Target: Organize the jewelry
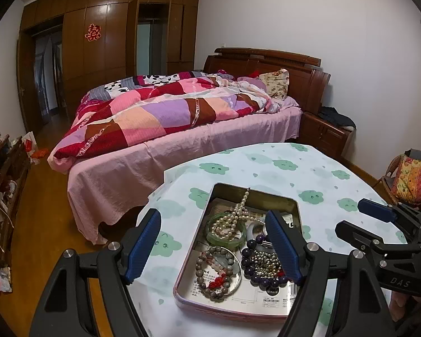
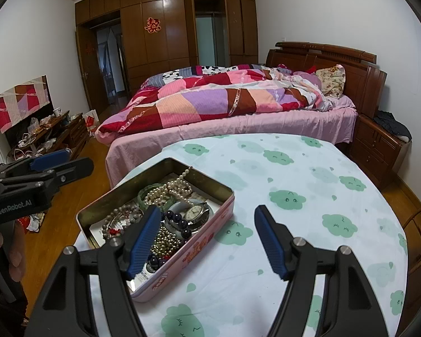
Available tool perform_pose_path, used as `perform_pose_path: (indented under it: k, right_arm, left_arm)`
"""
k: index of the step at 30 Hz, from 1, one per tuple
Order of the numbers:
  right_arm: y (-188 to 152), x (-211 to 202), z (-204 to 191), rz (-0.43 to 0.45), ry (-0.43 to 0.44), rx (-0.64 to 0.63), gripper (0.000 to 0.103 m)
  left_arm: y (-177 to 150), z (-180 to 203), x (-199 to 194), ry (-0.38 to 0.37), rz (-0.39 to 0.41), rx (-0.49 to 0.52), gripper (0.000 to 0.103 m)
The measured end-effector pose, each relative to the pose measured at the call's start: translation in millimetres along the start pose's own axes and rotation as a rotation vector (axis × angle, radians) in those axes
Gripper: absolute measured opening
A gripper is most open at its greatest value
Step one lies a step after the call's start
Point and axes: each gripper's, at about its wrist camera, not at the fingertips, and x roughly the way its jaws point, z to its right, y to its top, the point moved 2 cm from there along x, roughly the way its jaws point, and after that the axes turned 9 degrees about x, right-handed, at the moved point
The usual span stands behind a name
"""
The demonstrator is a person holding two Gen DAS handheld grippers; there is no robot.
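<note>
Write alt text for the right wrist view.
An open pink tin of tangled jewelry, including a pearl strand and a wristwatch, sits on a cloud-print tablecloth. The right tongs hover open and empty above it, a bed behind.

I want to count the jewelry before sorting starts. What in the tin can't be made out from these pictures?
- Left wrist view: the left gripper has a blue finger covering part of the dark bead bracelet and small metal beads.
- Right wrist view: the right gripper hides the tin's near corner.
- Both views: the pearl necklace is tangled; strand count unclear.
- Watch: dial too small to read.
</note>
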Motion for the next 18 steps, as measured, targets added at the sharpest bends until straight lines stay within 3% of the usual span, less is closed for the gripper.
perform_pose_path:
  k: [6,9,18]
  right_arm:
    - [0.1,0.1,0.2,-0.001,0.000,0.001,0.074]
    - [0.1,0.0,0.2,-0.001,0.000,0.002,0.075]
    - [-7.0,2.4,1.2,-0.007,-0.005,0.003,0.076]
  left_arm:
    - [-0.9,0.8,0.4,0.012,-0.005,0.008,0.077]
    - [-1.0,1.5,1.0,0.041,-0.004,0.022,0.083]
    - [-0.5,5.0,-0.5,0.011,0.012,0.041,0.084]
